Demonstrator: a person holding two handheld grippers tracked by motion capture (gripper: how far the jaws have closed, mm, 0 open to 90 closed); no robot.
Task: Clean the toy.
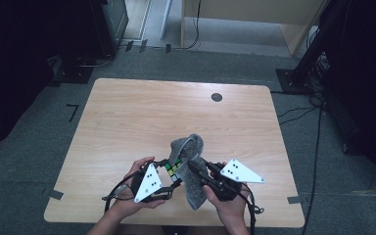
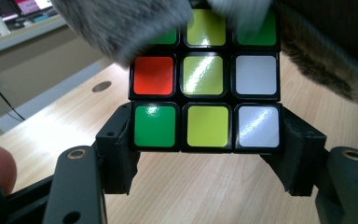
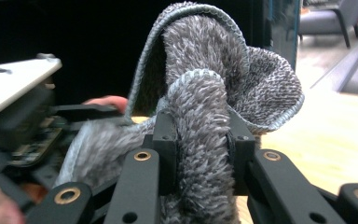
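At the near edge of the table (image 1: pixel 127 112), the left gripper (image 2: pixel 205 154) is clamped on a puzzle cube (image 2: pixel 205 93), while just to its right the right gripper (image 3: pixel 200 154) pinches a grey cloth (image 3: pixel 214 93) draped over the cube's top

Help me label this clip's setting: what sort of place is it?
Probably a lab or office recording room: a lone wooden table on grey carpet, black equipment stands with cables at the sides.
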